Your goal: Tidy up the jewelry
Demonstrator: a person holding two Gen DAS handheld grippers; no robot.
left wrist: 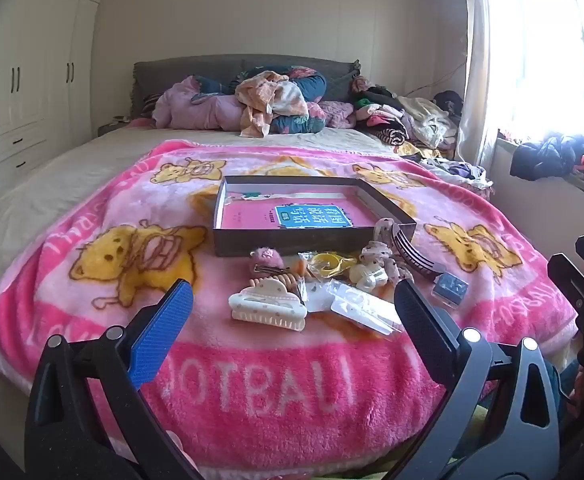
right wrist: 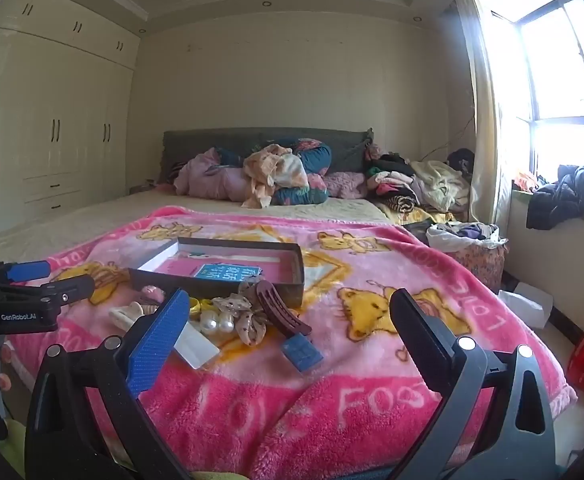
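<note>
From my left wrist camera I get the whole heap of accessories head-on: the cream claw clip (left wrist: 268,305) lies nearest, long axis running left to right with its teeth toward me, and behind it sit a yellow ring-shaped piece (left wrist: 326,262) and a pink pompom clip (left wrist: 266,257). My right wrist camera hides most of that clip behind its blue pad, but it shows the pearl pieces (right wrist: 217,324), the dark brown hair clip (right wrist: 280,312) and a small blue box (right wrist: 302,351) more plainly. The brown clip runs diagonally, from the open box (left wrist: 292,240) toward the near right. Everything rests on the pink blanket (left wrist: 276,392), just in front of that box. My left gripper (left wrist: 292,312) stands wide, holding nothing, fingers framing the heap without touching it. My right gripper (right wrist: 288,320) is equally wide and empty.
</note>
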